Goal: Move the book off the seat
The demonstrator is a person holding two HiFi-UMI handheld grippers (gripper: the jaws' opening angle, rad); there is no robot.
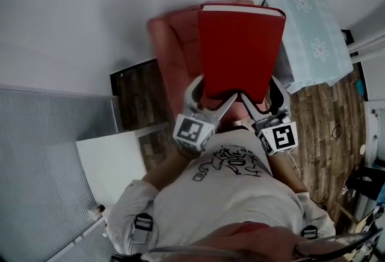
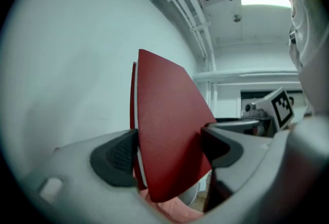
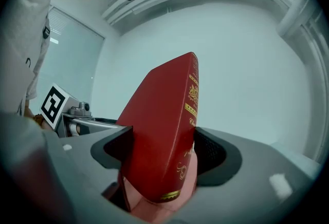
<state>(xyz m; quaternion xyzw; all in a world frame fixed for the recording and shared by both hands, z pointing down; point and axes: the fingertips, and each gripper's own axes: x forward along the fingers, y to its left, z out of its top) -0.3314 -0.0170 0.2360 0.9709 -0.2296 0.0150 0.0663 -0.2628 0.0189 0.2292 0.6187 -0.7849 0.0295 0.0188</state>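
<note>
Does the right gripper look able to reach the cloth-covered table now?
Probably yes: the cloth-covered table stands right beside the chair with nothing between, though the right gripper and the left gripper both clamp the red book.

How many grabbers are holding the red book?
2. The left hand-held gripper clamps the book at its near left corner. The right hand-held gripper clamps its near right corner, over the pink chair. No other is in sight.
</note>
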